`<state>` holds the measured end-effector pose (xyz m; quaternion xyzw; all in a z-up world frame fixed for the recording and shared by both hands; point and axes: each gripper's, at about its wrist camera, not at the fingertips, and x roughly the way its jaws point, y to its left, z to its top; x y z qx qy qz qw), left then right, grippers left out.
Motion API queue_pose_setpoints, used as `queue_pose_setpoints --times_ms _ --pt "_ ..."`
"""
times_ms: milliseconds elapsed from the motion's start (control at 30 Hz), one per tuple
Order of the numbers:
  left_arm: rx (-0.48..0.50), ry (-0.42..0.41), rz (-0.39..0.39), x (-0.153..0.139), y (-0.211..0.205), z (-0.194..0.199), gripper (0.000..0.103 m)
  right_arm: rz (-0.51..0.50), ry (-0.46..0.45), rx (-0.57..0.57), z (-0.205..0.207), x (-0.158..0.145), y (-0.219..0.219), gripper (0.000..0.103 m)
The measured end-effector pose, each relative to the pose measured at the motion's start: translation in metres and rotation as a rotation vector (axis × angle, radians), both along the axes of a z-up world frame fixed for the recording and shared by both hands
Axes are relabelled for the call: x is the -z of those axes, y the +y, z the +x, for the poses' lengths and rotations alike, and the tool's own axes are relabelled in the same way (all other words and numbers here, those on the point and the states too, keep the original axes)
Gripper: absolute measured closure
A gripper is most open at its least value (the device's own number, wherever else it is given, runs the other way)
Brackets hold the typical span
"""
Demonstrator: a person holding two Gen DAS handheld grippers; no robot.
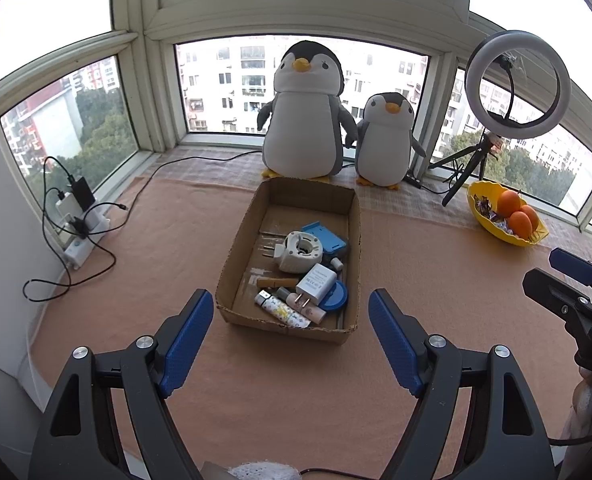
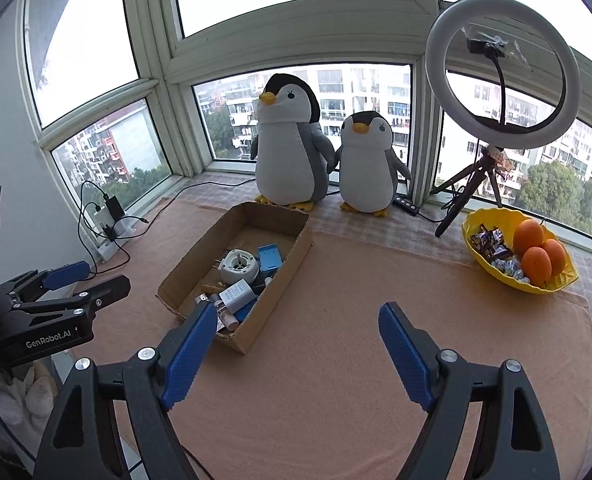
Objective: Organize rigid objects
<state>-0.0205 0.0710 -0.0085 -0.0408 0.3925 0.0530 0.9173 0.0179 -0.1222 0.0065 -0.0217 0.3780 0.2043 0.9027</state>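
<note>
1. Progress: looks near done. The small items (white charger, round white plug-in unit, blue holder, lighter) sit in the cardboard box; nothing loose on the peach mat.
2. Box is mid-mat, in front of the penguins. Long axis runs from the grippers toward the window; items piled at the near end.
3. Left gripper and right gripper: both wide open, empty, hovering short of the box.

A cardboard box lies mid-mat, small items in it; two penguins behind, fruit bowl far right, chargers left.
</note>
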Motion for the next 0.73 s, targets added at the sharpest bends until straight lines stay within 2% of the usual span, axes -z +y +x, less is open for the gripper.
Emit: queue_pose_setpoints --times_ms 733 --pt "0.005 0.009 0.011 0.0027 -0.0009 0.0065 0.023 -0.006 0.014 0.012 0.0017 0.0057 -0.0029 0.023"
